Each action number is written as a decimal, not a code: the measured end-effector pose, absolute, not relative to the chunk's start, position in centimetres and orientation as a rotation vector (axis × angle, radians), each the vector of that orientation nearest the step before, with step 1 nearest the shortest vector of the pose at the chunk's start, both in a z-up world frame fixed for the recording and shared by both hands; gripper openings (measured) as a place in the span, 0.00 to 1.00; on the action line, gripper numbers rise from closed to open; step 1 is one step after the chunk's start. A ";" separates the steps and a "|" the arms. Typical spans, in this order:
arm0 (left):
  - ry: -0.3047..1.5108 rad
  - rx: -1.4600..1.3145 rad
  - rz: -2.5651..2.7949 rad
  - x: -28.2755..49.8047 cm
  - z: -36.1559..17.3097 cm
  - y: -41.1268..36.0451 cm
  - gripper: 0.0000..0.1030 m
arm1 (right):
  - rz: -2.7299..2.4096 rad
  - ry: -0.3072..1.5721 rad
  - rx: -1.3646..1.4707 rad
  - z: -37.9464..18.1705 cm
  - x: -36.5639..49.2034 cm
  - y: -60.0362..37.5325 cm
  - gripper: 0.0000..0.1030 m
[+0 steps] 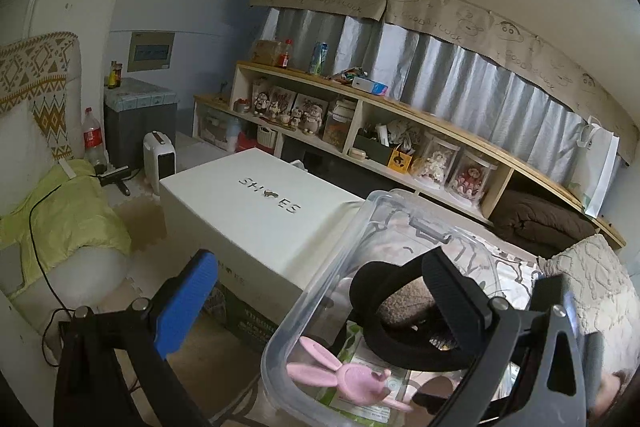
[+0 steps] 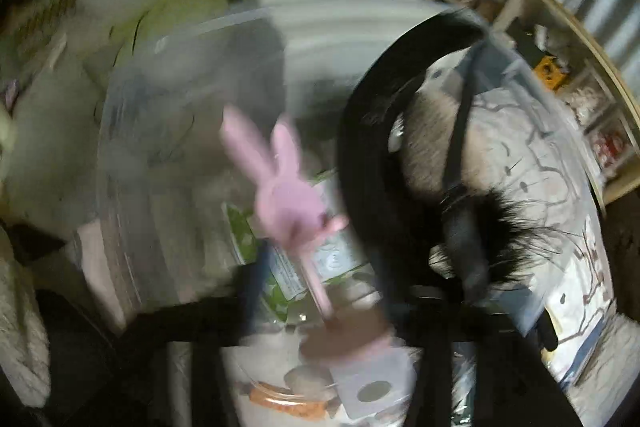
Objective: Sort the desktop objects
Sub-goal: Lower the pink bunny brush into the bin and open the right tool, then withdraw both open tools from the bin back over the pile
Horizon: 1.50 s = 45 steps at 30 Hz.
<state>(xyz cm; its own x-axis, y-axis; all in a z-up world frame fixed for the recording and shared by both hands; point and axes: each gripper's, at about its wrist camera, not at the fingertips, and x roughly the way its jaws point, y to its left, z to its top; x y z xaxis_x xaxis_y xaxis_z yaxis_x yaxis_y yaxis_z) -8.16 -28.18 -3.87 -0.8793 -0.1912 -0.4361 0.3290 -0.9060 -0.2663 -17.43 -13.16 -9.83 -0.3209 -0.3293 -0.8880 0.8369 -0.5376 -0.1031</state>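
Note:
A clear plastic bin [image 1: 320, 287] sits in front of me, its near wall between my left gripper's fingers. My left gripper [image 1: 320, 307] is wide open, with a blue pad [image 1: 186, 301] outside the bin and a black pad [image 1: 456, 297] inside it. The bin holds a pink rabbit-shaped pen [image 1: 340, 377], a green wet-wipe pack [image 1: 360, 359] and a black hairband [image 1: 384, 323]. In the blurred right wrist view the pink rabbit pen [image 2: 282, 187] stands up between my right gripper's fingers; the right gripper [image 2: 340, 311] looks shut on its stem. The hairband [image 2: 360, 147] arcs beside it.
A white shoe box [image 1: 256, 211] stands just behind the bin. A long wooden shelf [image 1: 400, 115] with toys and jars runs along the curtain. A yellow-green jacket [image 1: 60, 211] lies at left. A patterned blanket [image 1: 592, 279] lies at right. A jar with an orange band [image 2: 288, 403] sits below the right gripper.

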 end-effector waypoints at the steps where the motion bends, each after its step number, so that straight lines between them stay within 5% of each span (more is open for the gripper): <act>1: 0.485 0.591 -2.768 -8.2 -3.9 -28.1 1.00 | -1.947 0.711 1.109 -9.2 -17.5 -12.8 0.70; 13: 0.419 0.614 -2.804 -8.7 -3.6 -26.5 1.00 | -2.073 0.612 1.071 -7.2 -17.4 -11.4 0.71; 17: 0.381 0.634 -2.808 -9.0 -3.8 -25.9 1.00 | -2.143 0.541 1.025 -6.8 -16.9 -10.1 1.00; 45: 0.138 0.666 -2.925 -8.6 -3.2 -17.8 1.00 | -2.555 0.135 0.863 -4.5 -12.9 2.8 1.00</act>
<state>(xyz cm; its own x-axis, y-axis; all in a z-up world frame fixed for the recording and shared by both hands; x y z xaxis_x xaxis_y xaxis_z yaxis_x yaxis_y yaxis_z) -8.61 -17.83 -3.18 -0.8925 -0.1137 -0.4364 0.1544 -0.9863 -0.0587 -12.90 2.76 -4.53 -0.7096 -0.3735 -0.5975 0.4345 -0.8995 0.0463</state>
